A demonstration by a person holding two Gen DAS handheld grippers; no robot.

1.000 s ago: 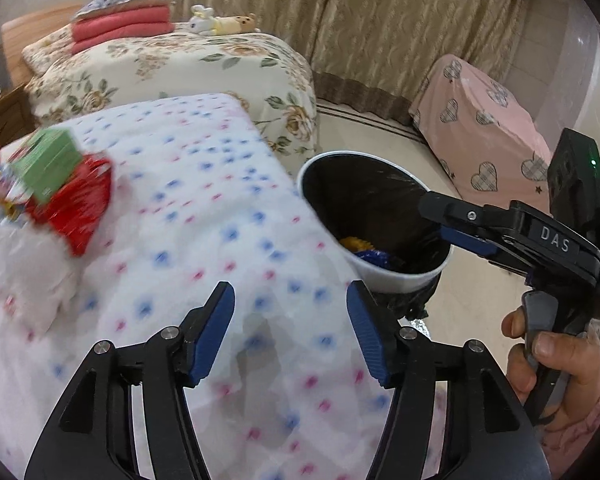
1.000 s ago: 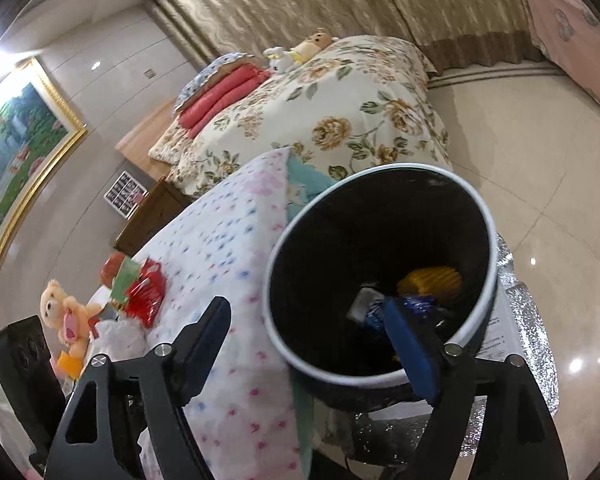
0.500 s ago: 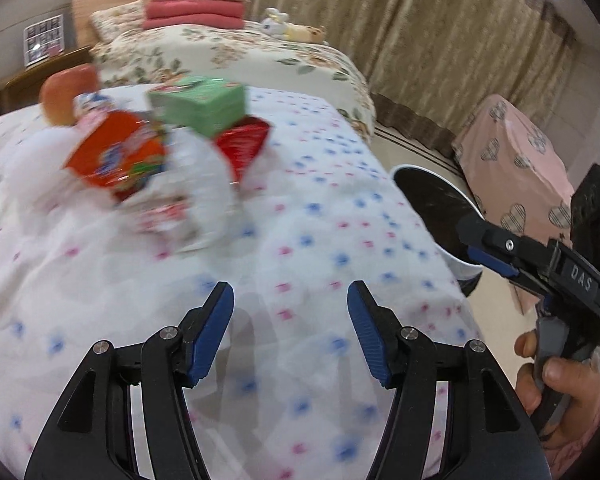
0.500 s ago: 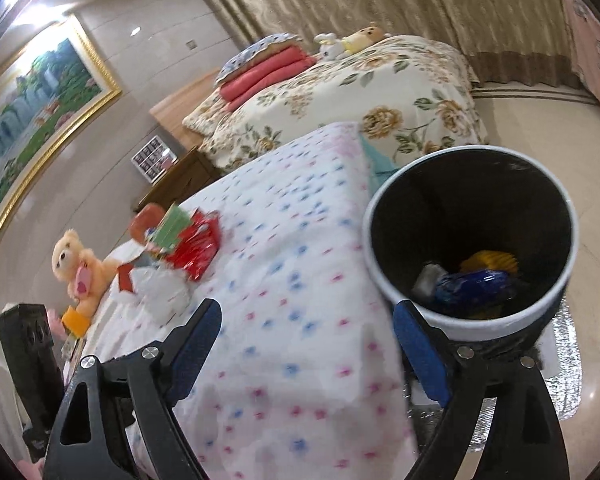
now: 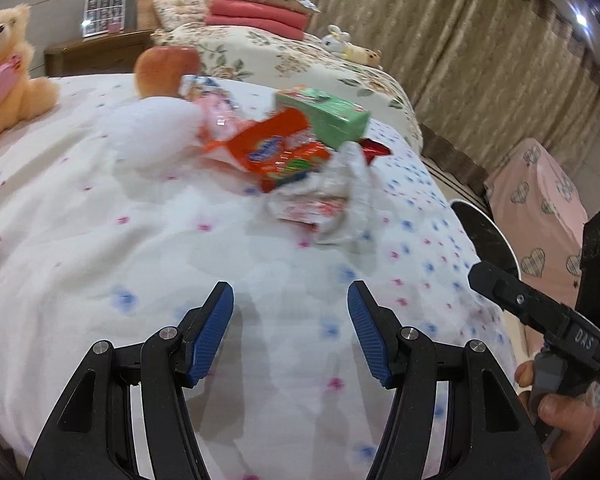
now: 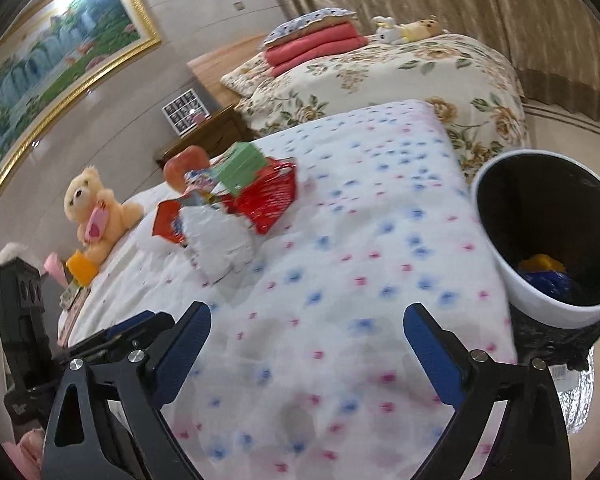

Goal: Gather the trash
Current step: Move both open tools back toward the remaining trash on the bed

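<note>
Left gripper point(image 5: 290, 334): blue-padded jaws partly spread, nothing between them, above the white bedspread with pink and blue dots point(image 5: 100, 240).
Right gripper point(image 6: 306, 350): jaws spread wide, having just been opening; nothing between them.
Trash pile: green cardboard box point(image 5: 324, 118), orange snack wrapper point(image 5: 278, 154), red foil bag point(image 6: 270, 198) and crumpled white plastic point(image 5: 340, 196) heaped together mid-bed, well apart from both grippers.
Bin: black-lined white round bin point(image 6: 548, 312) beside the bed's corner, yellow and blue scraps inside.
Bedside: tan teddy bear point(image 6: 94, 212).
</note>
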